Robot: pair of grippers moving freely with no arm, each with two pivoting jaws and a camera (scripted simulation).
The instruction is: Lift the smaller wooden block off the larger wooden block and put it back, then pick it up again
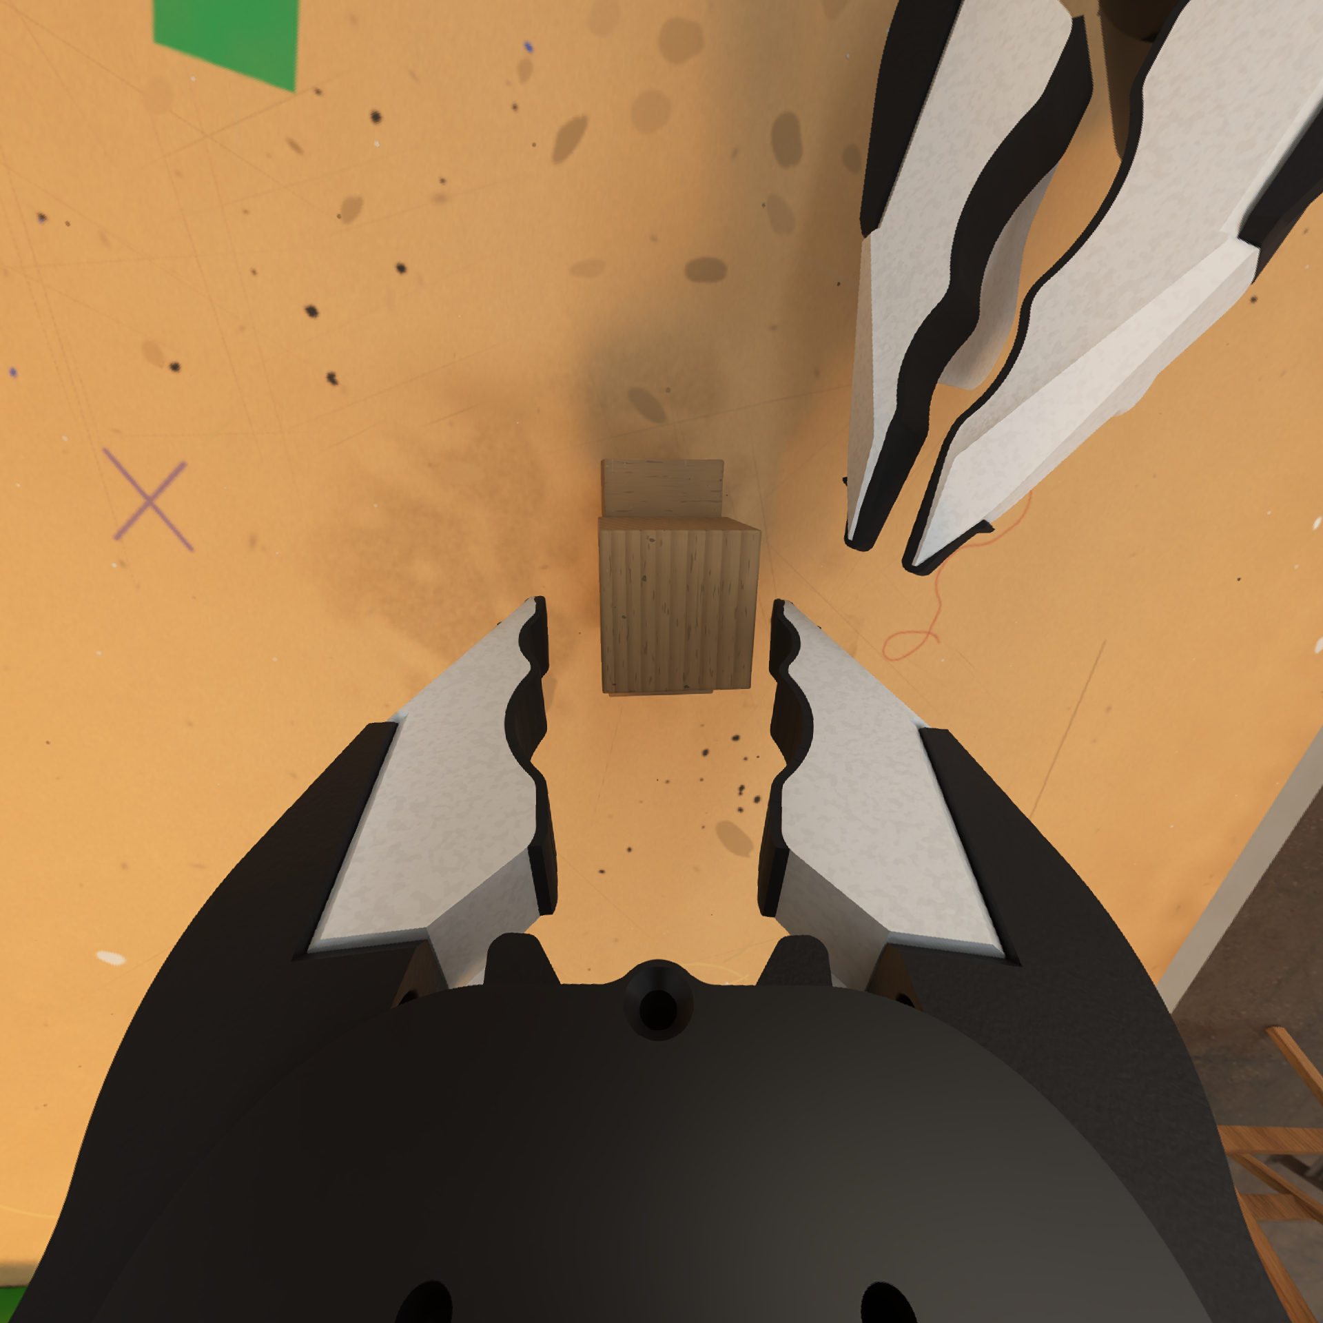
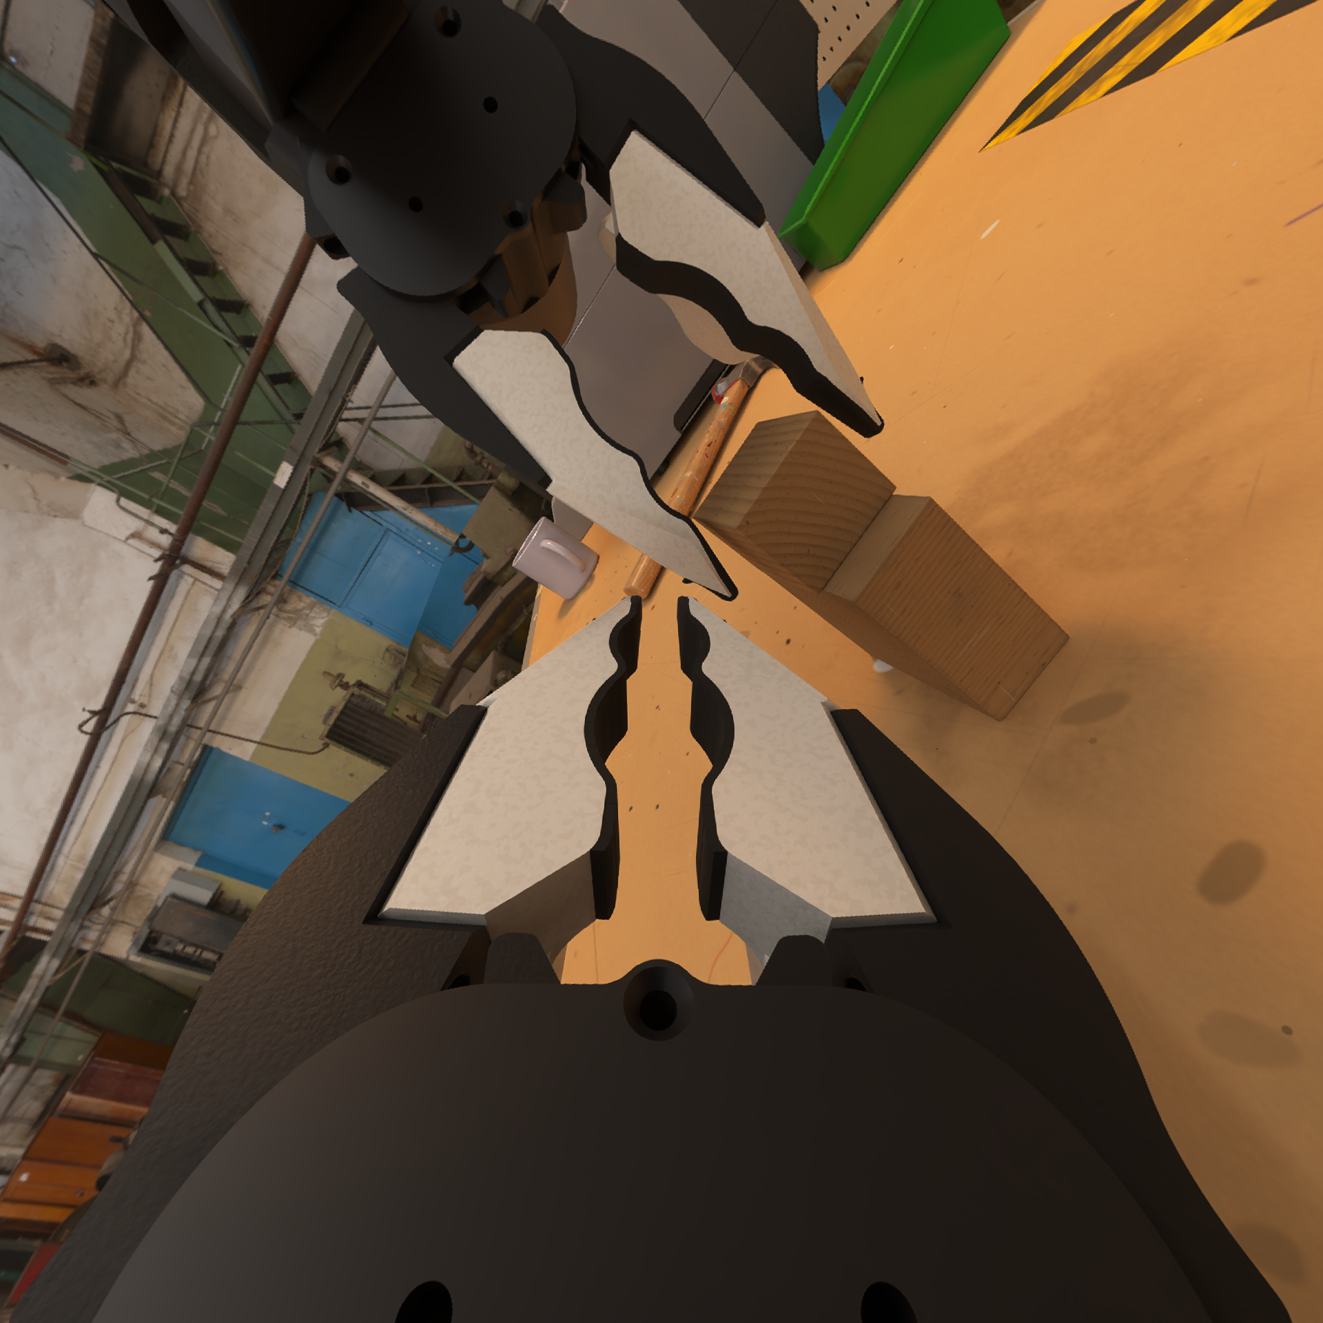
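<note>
Left gripper (image 1: 657, 608): jaws wide apart, empty; points down at the stack, tips flanking it but not touching, a spacing that suits closing on the block between them
Right gripper (image 2: 657, 607): jaws nearly together with a thin gap, empty; hangs to the right of the left gripper's tips, clear of the stack, likely kept aside so as not to crowd the grasp
Smaller wooden block (image 2: 795, 494): sits on the larger block, straight ahead of the left gripper and between its tips in the left wrist view; which of the two faces in that view belongs to it I cannot tell for sure
Larger wooden block (image 2: 945, 601): rests on the table beneath the smaller one, ahead and right of the right gripper's tips
Table (image 1: 358, 644): orange, speckled, bearing the stack
Hammer (image 2: 698, 472): wooden handle, beyond the right gripper's tips, behind the stack
Mug (image 2: 555, 558): pale, at the table's edge, just past the hammer
Green box (image 2: 895, 122): far edge of the table, well apart from both grippers
Step judged: approach before a pick, block not yet lifted
</note>
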